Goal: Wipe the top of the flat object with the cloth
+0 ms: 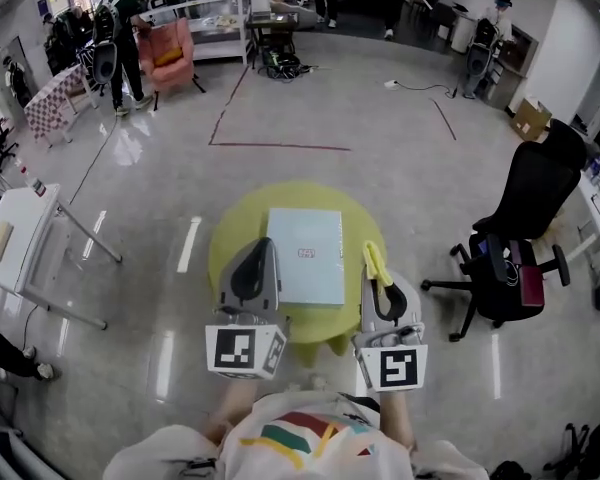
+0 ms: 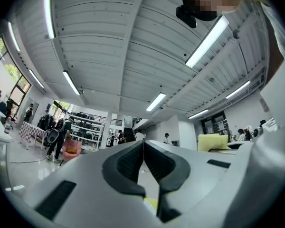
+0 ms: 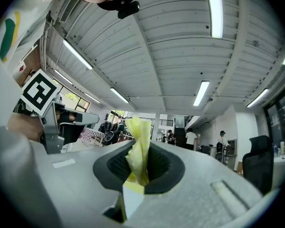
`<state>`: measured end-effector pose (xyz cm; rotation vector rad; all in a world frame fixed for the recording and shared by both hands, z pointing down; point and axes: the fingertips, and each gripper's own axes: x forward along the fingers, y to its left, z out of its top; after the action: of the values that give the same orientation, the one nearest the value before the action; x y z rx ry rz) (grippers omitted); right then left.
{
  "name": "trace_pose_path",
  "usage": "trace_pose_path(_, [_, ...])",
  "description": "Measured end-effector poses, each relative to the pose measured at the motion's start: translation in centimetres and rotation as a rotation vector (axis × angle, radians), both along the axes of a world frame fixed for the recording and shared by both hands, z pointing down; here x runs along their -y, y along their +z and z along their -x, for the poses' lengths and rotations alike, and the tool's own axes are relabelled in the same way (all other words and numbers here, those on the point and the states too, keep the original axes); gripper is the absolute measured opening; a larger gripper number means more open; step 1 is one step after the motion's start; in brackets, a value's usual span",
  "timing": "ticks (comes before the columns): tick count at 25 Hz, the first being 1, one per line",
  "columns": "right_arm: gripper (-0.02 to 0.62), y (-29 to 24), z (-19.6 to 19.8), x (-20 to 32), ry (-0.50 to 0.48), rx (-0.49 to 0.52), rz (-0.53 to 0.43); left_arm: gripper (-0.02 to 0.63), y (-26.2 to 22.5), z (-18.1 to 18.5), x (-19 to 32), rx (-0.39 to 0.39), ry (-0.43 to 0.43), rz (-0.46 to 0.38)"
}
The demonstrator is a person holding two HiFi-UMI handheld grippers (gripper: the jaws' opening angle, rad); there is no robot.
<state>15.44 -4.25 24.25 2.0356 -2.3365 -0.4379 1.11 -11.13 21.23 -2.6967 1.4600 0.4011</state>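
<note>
The wipe has not begun. The right claw [image 3: 141, 164] is clamped on the yellow cloth [image 3: 139, 137], whose end sticks out past its tips. The left claw [image 2: 143, 148] is closed on nothing. Both hover by the near edge of the round tabletop [image 1: 230, 248], tilted upward. The flat object [image 1: 305, 255] lies at the tabletop's middle, clear of the cloth. Next, I judge, the right claw must tip down and press the cloth onto its top.

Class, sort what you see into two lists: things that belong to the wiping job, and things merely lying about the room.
Job: yellow cloth, held in the right hand-held gripper; flat pale-blue object; yellow round table under it.
Lying about: black office chair; pink armchair; white folding table; cardboard box.
</note>
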Motion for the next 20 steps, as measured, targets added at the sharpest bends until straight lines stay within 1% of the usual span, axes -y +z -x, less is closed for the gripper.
trace_pose_path(3, [0.025,0.0,-0.7,0.6,-0.018,0.013,-0.003,0.015,-0.1,-0.8,0.6,0.022,-0.016,-0.011])
trace_pose_path(10, [0.026,0.9,-1.7,1.2,-0.034,0.007,0.028,0.018,1.0,-2.1,1.4,0.058,-0.01,0.014])
trace_pose_path(11, [0.026,0.9,-1.8,1.4,-0.035,0.005,0.028,0.033,1.3,-2.2,1.9,0.061,-0.007,0.027])
trace_pose_path(13, [0.026,0.9,-2.1,2.0,-0.034,0.008,0.022,0.125,1.7,-2.2,3.1,0.054,0.008,0.057])
trace_pose_path(14, [0.025,1.0,-2.1,2.3,-0.033,0.014,0.027,0.142,2.1,-1.9,3.5,0.044,0.011,0.073])
trace_pose_path(15, [0.026,1.3,-2.1,2.4,-0.033,0.02,0.039,0.153,2.6,-1.5,3.9,0.034,0.008,0.09])
trace_pose_path(17, [0.025,1.8,-2.0,2.4,-0.025,0.028,0.064,0.155,4.2,-0.4,4.9,0.03,-0.009,0.138])
trace_pose_path(20, [0.025,2.2,-2.3,2.5,-0.016,0.012,0.067,0.158,8.4,0.4,7.1,0.06,-0.031,0.252])
